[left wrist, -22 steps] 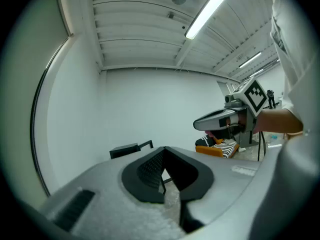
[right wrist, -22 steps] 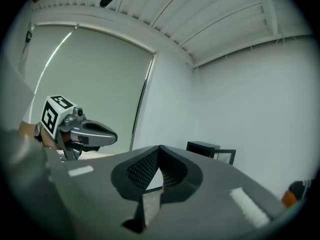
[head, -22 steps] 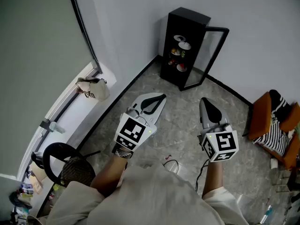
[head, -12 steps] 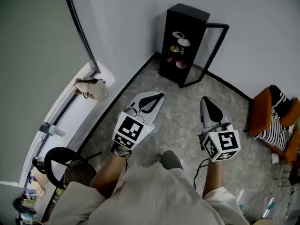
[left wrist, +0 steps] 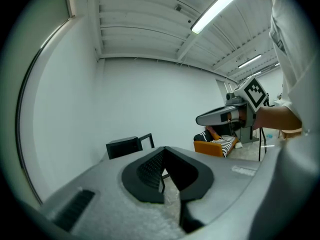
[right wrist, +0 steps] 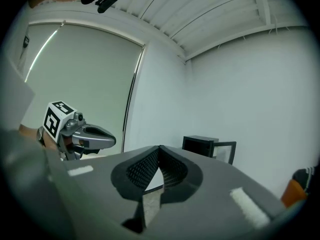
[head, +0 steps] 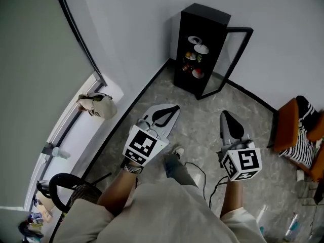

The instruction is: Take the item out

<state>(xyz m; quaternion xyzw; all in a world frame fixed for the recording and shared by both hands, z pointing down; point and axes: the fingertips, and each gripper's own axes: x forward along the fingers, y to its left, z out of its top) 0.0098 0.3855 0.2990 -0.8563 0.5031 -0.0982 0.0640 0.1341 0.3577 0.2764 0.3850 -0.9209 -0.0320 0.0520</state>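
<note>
Head view: the person stands on a grey speckled floor (head: 202, 130) and holds both tools out in front, pointed toward a tall black cabinet (head: 205, 22) against the white wall. Its glass door (head: 234, 59) is swung open to the right. The task's things sit inside, well apart from both tools: small dishes (head: 197, 48) stacked over 3 or so shelves, white ones higher up and a red one lower down. What lies in them is too small to tell.

The left gripper (head: 173, 107) has its jaws pressed together to a narrow point, with nothing between them. The left gripper view shows the same, the ribbed pads meeting at the tips and only floor and cabinet beyond. The right gripper (head: 226, 114) is likewise drawn tight, and the right gripper view shows its tips touching with nothing caught in the gap.

A tan handbag (head: 98, 104) rests on the window ledge at the left. An orange chair (head: 283, 128) with a striped cloth (head: 302, 147) stands at the right. A black cable (head: 195, 168) trails over the floor by the person's shoe (head: 177, 151).
</note>
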